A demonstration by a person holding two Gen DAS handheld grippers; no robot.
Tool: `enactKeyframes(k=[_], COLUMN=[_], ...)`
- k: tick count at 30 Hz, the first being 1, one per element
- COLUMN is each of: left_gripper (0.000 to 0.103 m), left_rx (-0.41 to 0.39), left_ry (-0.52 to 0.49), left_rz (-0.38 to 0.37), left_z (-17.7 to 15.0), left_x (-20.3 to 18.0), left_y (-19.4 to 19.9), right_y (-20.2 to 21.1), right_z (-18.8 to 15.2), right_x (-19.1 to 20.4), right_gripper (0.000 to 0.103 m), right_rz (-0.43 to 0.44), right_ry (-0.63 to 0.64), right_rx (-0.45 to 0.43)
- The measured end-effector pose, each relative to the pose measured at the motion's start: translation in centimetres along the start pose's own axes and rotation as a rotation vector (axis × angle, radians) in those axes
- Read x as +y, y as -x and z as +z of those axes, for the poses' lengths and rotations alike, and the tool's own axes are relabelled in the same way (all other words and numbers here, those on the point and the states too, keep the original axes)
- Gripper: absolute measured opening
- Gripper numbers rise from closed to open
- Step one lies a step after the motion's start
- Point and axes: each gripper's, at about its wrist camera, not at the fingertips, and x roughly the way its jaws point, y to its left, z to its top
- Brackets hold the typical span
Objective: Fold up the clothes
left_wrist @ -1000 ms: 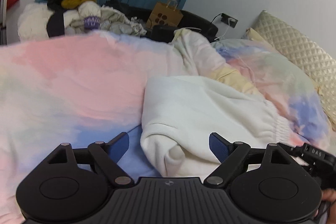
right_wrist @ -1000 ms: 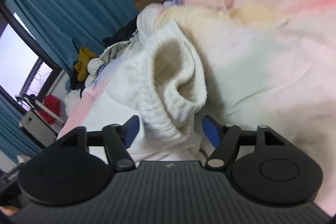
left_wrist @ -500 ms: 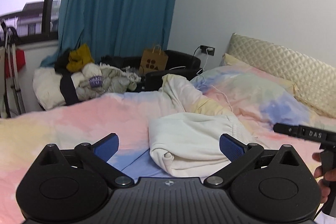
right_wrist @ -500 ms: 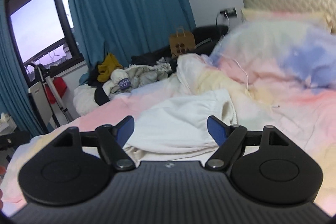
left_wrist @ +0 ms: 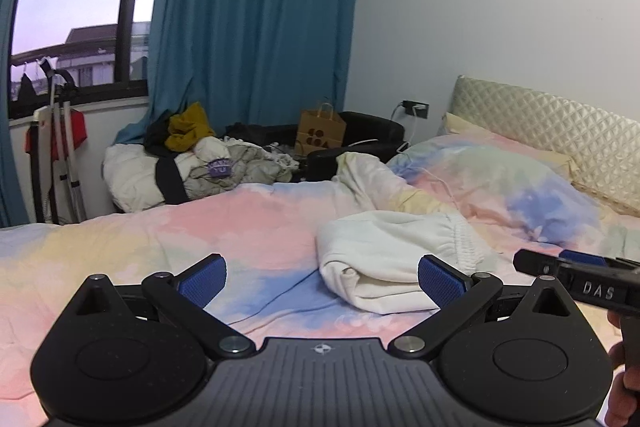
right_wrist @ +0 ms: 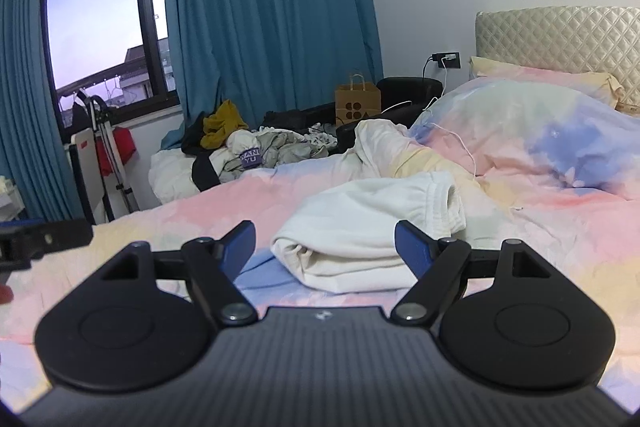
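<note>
While I hold both grippers above bed (left_wrist: 120,239), folded cream sweatpants (left_wrist: 392,255) lie mid-duvet, pillow (left_wrist: 500,183) just beyond. Left gripper (left_wrist: 322,277) fingers spread wide, nothing between; right gripper (right_wrist: 325,243) fingers released, empty. Open duvet left of sweatpants; quilted headboard (right_wrist: 560,31) bounds far right. Readable: "DAS" on right gripper body, "YU" on purple patch (right_wrist: 250,157) in clothes pile (left_wrist: 208,167).

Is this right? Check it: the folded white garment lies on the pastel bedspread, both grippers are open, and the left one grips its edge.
Not quite. The left gripper grips nothing: its fingers stand apart, clear of the folded white garment, as the left wrist view shows. The garment does lie on the pastel bedspread, and the right gripper is open too.
</note>
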Motion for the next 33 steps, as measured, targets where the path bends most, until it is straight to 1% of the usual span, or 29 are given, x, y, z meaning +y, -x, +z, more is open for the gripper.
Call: enactKeyframes(k=[5, 8, 10, 13, 14, 16, 25, 30, 33], left_gripper=[0.103, 0.103, 0.103, 0.103, 0.103, 0.103, 0.103, 0.103, 0.103], left_rx=[-0.001, 0.017, 0.025, 0.028, 0.032, 0.043, 0.081, 0.061, 0.054], left_ry=[0.007, 0.006, -0.001, -0.02, -0.021, -0.018, -0.04, -0.048, -0.051], left_rz=[0.004, 0.019, 0.028, 0.058, 0.067, 0.062, 0.067, 0.062, 0.071], left_z=[-1.9, -3.1, -3.7, -4.2, -4.3, -4.5, -5.4, -5.8, -5.9], left_x=[1.0, 1.6, 1.8, 2.0, 2.1, 2.1, 1.5, 1.3, 1.0], left_y=[1.1, 0.9, 0.7, 0.4, 0.2, -0.2, -1.5, -1.1, -1.2], right_y=[-0.5, -1.2, -1.9, -1.9, -1.8, -2.1, -1.9, -2.2, -1.9], right_z=[-2.3, -3.9, -5.4, -6.0, -6.0, -6.2, -6.5, -6.4, -6.5], right_x=[1.3, 1.7, 2.1, 2.6, 2.6, 2.4, 2.5, 2.4, 2.2], right_gripper=[0.079, 0.079, 0.079, 0.078, 0.078, 0.078, 0.078, 0.078, 0.078], right_rz=[-0.021, -0.044, -0.066, -0.089, -0.087, -0.076, -0.11, -0.134, -0.141], right_ry=[-0.01, -0.005, 0.006, 0.031, 0.032, 0.027, 0.044, 0.032, 0.032], right_rx=[0.022, 0.03, 0.05, 0.04, 0.032, 0.047, 0.02, 0.038, 0.025])
